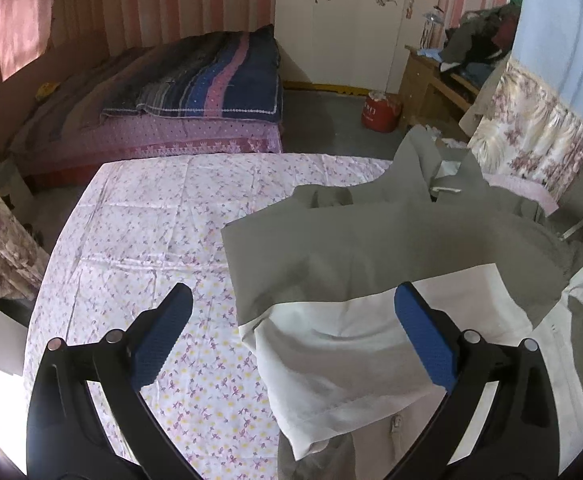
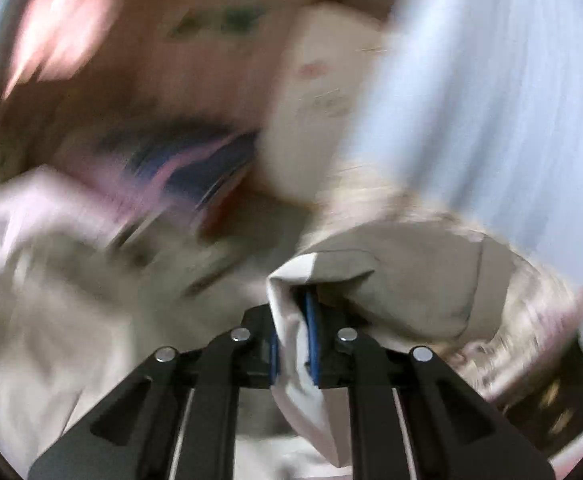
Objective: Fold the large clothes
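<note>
Left gripper [image 1: 293,340] jaws spread wide, holding nothing, above the grey-and-white garment [image 1: 371,264]. Right gripper [image 2: 293,344] pinches a fold of that garment [image 2: 295,360]. No legible writing.

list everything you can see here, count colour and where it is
garment: 1, grey with white lining, lying on the right of the floral sheet; a fold of it is pinched in the right hand-held gripper
floral sheet: 1, white with purple and yellow flowers, spread in the foreground
bed: 1, pink dotted cover, behind the sheet
folded quilt: 1, navy and pink stripes, on the bed
red container: 1, on the floor by the wooden desk
wooden desk: 1, light brown, far right
clothes pile: 1, dark, on the desk
left hand-held gripper: black, blue pads, open
right hand-held gripper: black, shut on cloth
</note>
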`<action>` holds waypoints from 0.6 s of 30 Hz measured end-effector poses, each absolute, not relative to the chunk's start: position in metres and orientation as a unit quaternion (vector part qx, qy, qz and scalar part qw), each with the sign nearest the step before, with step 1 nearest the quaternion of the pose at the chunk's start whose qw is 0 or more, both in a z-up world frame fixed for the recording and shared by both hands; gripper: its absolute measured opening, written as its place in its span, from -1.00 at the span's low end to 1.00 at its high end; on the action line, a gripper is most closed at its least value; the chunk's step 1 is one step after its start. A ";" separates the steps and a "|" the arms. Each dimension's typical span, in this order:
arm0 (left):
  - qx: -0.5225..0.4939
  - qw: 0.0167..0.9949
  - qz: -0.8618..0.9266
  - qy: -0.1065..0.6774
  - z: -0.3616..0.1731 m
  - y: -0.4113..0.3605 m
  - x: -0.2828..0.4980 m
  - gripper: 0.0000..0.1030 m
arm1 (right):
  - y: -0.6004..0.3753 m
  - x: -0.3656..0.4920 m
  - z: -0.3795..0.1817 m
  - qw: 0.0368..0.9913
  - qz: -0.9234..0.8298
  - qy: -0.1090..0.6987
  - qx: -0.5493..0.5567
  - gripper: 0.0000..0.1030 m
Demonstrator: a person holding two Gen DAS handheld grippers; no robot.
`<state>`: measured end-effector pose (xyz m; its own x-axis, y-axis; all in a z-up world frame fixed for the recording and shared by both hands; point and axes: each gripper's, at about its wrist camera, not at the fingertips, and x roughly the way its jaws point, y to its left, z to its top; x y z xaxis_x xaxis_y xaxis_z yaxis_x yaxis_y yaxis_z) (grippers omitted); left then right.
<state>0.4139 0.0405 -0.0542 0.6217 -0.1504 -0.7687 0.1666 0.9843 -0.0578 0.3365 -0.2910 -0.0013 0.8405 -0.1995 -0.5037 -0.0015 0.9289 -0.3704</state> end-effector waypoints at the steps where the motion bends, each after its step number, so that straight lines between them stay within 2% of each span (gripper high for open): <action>1: 0.008 0.901 -0.086 0.424 -0.054 0.043 0.413 0.94 | -0.262 0.344 -0.024 0.932 -0.011 0.303 -0.198 -0.70; 3: 0.001 0.902 -0.079 0.425 -0.055 0.048 0.410 0.94 | -0.222 0.354 -0.063 0.900 0.043 0.369 -0.228 -0.23; 4: -0.002 0.900 -0.079 0.428 -0.055 0.050 0.409 0.94 | -0.207 0.355 -0.080 0.881 0.073 0.408 -0.227 0.13; 6: -0.006 0.898 -0.079 0.432 -0.057 0.055 0.405 0.94 | -0.199 0.344 -0.083 0.877 0.112 0.419 -0.207 0.22; 8: -0.005 0.898 -0.080 0.433 -0.057 0.058 0.400 0.94 | -0.207 0.327 -0.066 0.883 0.131 0.411 -0.186 0.51; 14: -0.006 0.894 -0.116 0.434 -0.054 0.033 0.397 0.94 | -0.280 0.297 0.001 0.916 0.114 0.369 -0.110 0.63; 18: 0.008 0.885 -0.150 0.442 -0.061 -0.007 0.400 0.94 | -0.356 0.300 0.013 0.933 0.005 0.350 -0.080 0.68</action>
